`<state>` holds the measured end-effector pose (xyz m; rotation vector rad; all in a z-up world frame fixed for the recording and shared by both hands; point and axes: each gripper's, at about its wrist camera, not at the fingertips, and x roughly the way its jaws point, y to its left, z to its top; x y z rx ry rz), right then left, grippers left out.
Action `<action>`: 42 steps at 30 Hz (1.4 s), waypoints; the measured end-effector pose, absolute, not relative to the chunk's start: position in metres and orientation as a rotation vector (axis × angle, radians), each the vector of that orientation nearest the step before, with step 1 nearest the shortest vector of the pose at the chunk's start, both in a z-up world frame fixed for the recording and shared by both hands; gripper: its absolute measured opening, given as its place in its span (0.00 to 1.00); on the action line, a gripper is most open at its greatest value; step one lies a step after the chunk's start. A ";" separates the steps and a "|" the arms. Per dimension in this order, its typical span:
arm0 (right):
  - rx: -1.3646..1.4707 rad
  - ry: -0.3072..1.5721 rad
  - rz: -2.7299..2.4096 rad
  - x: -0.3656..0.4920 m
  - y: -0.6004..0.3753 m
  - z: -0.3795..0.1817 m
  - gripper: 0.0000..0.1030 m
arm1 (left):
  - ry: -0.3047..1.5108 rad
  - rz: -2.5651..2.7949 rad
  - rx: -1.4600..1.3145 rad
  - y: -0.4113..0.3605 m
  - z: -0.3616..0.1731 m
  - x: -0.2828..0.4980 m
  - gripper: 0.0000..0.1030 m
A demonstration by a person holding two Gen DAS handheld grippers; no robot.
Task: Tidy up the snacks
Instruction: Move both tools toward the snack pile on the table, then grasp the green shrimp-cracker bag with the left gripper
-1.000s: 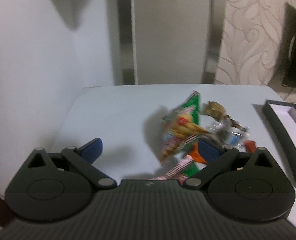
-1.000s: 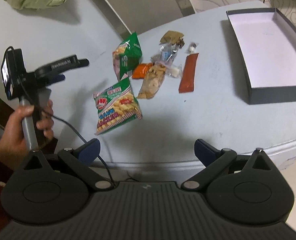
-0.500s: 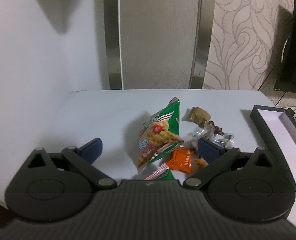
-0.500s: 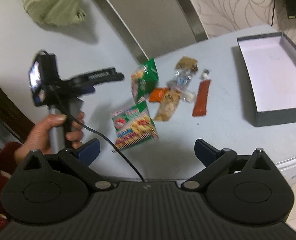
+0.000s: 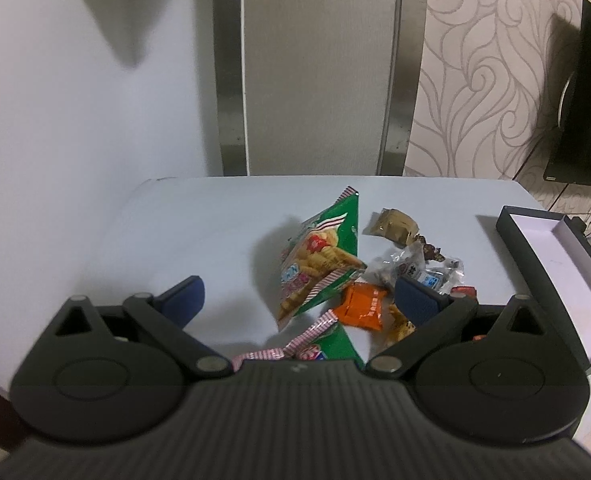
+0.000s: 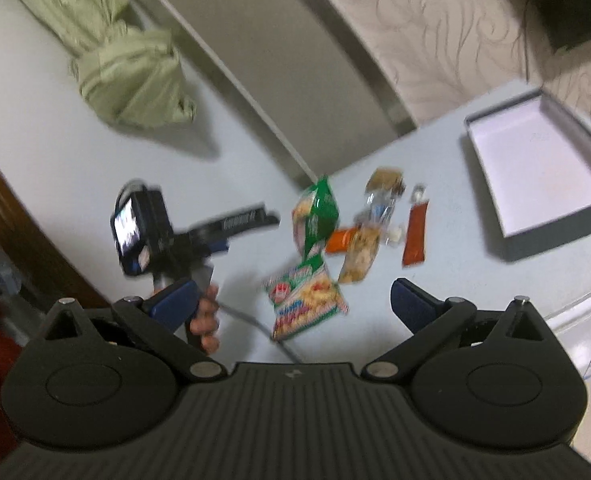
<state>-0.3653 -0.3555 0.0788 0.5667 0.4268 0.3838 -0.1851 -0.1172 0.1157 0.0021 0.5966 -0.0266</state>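
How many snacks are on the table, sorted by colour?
Green bags: 2, one upright and one flat.
Orange packet: 1.
Long red packet: 1.
Brown wrapper: 1.
Tan see-through bag: 1.
Small clear wrapped sweets: a few, too jumbled to count.
Total: 6 clear ones, plus the little sweets.

green snack bag (image 5: 318, 258): partial letters "on", rest blurred; other packets unreadable.
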 end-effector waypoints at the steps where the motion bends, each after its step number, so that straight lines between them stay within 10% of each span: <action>1: 0.565 0.390 0.394 -0.371 -0.356 0.081 1.00 | 0.593 -0.022 0.007 -0.116 0.116 -0.187 1.00; 42: 0.282 0.502 0.468 -0.263 -0.305 0.080 1.00 | 0.643 0.004 -0.006 -0.121 0.053 -0.213 1.00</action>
